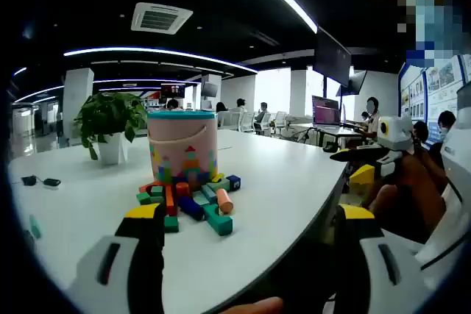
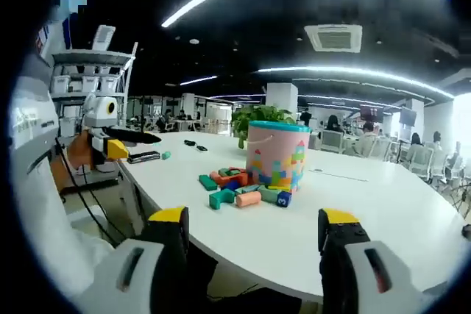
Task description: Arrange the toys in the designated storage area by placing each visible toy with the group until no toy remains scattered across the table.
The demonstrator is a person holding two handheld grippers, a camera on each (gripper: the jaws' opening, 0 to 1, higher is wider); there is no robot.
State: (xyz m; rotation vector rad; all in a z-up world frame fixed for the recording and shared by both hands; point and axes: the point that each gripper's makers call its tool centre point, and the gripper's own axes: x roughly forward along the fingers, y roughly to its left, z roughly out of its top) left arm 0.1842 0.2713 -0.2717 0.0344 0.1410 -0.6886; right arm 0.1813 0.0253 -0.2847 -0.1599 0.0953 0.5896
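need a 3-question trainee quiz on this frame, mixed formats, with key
1. True or false: the blocks lie scattered at the foot of the bucket.
2. What stands behind the bucket in the left gripper view? A) a potted plant B) a lamp C) a stack of books
3. Fill in: both the left hand-held gripper and the right hand-held gripper are ____, holding nothing.

Key: 1 true; 2 A; 3 open.
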